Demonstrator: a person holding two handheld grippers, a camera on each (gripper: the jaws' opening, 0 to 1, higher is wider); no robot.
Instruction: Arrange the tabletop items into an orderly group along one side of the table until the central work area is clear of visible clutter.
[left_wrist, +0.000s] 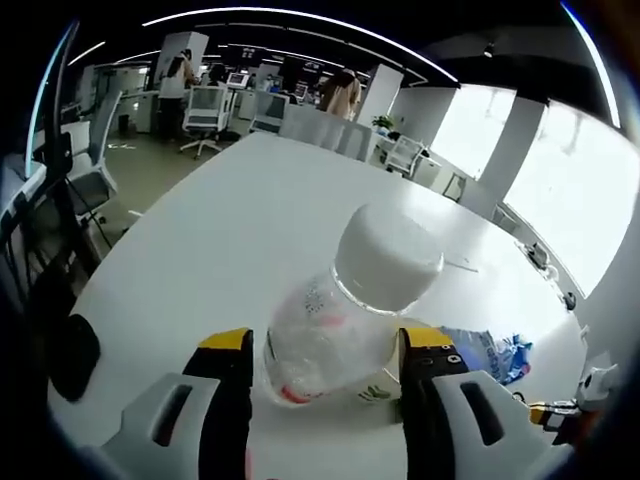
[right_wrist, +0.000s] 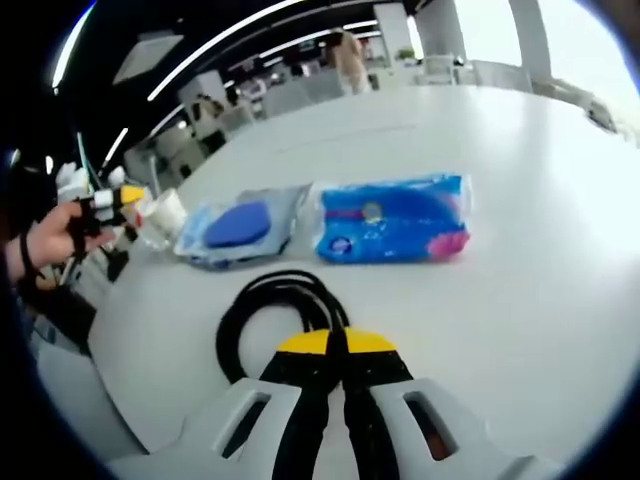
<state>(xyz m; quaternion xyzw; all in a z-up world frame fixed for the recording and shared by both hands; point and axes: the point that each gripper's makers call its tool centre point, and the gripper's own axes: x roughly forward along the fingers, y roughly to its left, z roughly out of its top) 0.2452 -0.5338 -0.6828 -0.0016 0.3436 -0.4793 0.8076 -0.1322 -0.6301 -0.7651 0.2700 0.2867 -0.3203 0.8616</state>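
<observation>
The left gripper (left_wrist: 325, 370) fingers clamp a clear plastic bottle (left_wrist: 345, 315) at its body; it looks light, slippery and crushable (grip gently). The right gripper (right_wrist: 335, 350) fingers pinch a limp black cable (right_wrist: 270, 310), its loop trailing toward 11 o'clock.

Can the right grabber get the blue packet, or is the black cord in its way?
Probably yes. The right gripper is shut on the coiled black cable, which lies between it and the blue packet, so it must let go first. Past the cable the white table is bare.
</observation>
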